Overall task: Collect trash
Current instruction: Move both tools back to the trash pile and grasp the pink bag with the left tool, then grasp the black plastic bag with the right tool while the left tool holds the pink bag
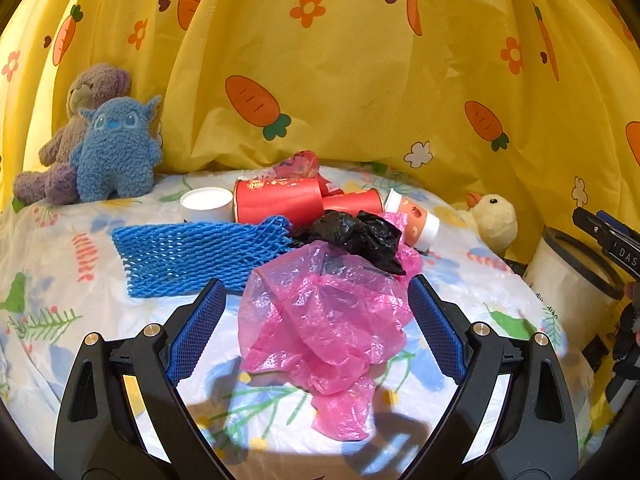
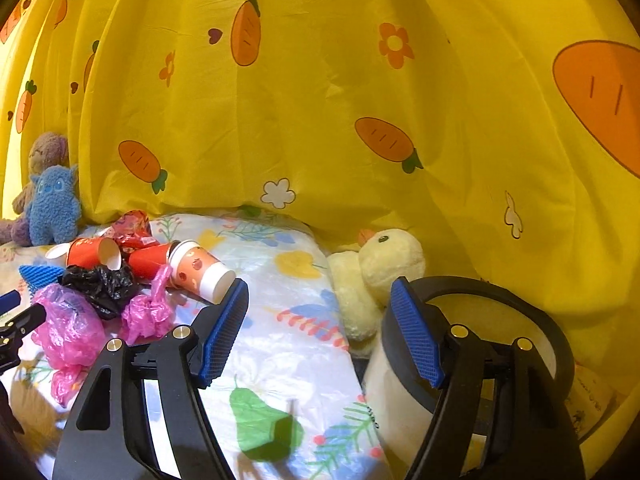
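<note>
both wrist views face the curtain (image 1: 360,80) low, sharing the trash pile (image 2: 108,280).

Pink bag (image 1: 324,320), blue foam net (image 1: 192,256), carrot-print yellow curtain (image 1: 360,80).

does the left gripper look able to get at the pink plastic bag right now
Probably yes. The left gripper is open, and the pink plastic bag lies crumpled on the tablecloth between its fingers with nothing over its near part. Only the far edge sits under the black bag.
</note>
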### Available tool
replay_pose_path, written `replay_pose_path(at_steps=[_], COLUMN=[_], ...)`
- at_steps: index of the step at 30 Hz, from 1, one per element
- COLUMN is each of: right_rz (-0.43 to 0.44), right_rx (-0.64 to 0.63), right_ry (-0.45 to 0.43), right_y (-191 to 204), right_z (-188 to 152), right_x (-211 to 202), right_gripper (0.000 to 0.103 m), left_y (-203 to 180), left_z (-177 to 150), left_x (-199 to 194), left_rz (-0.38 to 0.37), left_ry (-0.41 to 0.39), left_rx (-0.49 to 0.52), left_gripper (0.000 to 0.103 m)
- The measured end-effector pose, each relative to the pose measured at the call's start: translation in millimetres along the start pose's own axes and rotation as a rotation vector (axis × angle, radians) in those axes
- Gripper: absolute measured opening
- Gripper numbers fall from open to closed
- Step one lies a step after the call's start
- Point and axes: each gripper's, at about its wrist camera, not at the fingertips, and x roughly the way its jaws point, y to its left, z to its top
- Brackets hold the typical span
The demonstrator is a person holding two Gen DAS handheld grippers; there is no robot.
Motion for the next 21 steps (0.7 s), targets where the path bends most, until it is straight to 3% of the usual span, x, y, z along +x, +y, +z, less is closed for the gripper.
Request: replay_pose_path(at_steps=[7, 9, 12, 14, 15, 19, 21], right_rz=[0.089, 0.114, 0.155, 0.184, 0.196, 0.237, 0.265], right_rx=[-0.026, -0.031, -0.043, -0.051, -0.055, -0.075, -0.084], right_ry=[0.018, 0.025, 0.038, 0.051, 0.056, 0.087, 0.101], right_y=[33.7, 42.1, 57.1, 67.5, 71.9, 92.3, 102.3], right_z=[3.7, 3.6, 4.3, 4.6, 4.5, 3.3, 1.9], right_x=[14.2, 17.2, 22.5, 26.8, 28.8, 39.6, 44.0], right_gripper=[0.072, 0.072, 0.072, 0.072, 0.072, 0.072, 0.072], left_y=[8.2, 8.7, 10.5, 10.7, 10.6, 12.0, 14.9], left_z=[2.1, 1.8, 1.4, 0.7, 0.2, 0.0, 0.3], left_x=[23.9, 31.6, 43.2, 47.9, 49.0, 48.4, 43.1], left_rz=[-0.032, -0.055, -0.074, -0.082, -0.084, -0.12, -0.119], left_ry=[0.063, 0.096, 0.147, 0.17, 0.175, 0.171, 0.155], left_rx=[-0.042, -0.052, -0.056, -0.051, -0.05, -0.055, -0.063], left_gripper=[0.091, 0.086, 0.068, 0.049, 0.045, 0.016, 0.011])
